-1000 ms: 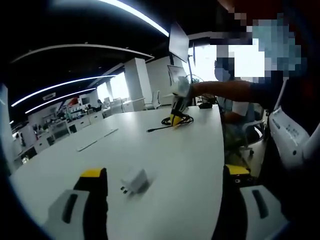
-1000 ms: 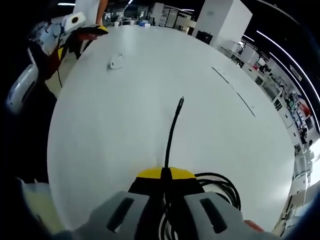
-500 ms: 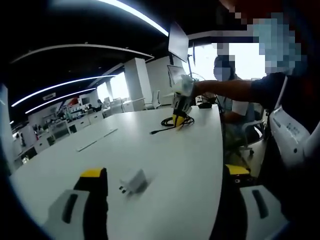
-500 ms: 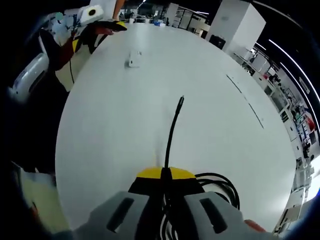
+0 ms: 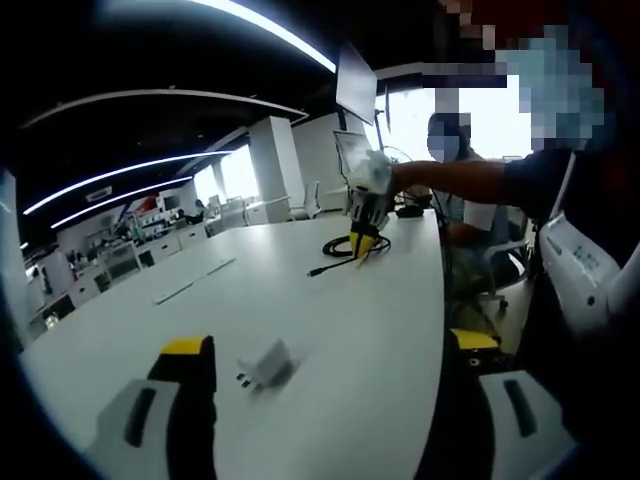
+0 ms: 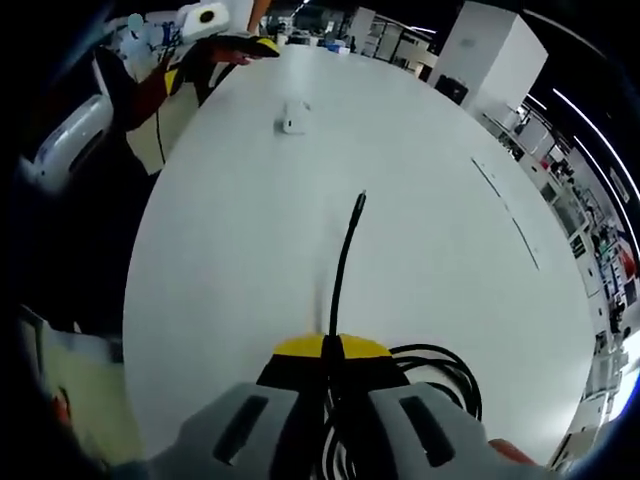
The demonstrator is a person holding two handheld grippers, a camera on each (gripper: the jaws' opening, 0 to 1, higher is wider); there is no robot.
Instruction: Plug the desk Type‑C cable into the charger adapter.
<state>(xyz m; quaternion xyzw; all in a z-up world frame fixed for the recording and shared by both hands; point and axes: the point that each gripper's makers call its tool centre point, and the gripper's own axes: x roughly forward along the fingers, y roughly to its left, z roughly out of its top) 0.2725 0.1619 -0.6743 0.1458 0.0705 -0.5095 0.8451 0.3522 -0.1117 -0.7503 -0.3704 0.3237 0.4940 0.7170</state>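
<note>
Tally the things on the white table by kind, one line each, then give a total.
White charger adapter: 1
Black Type-C cable, held in the shut right hand-held gripper, its coil lying on the table: 1
Total: 2

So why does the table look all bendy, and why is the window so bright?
Left gripper view: the fisheye lens curves the white table and ceiling lights, the window behind the person is blown out to plain white, and the white charger adapter looks a little soft. Right gripper view: the table bulges like a dome, while the black Type-C cable stays sharp.
</note>
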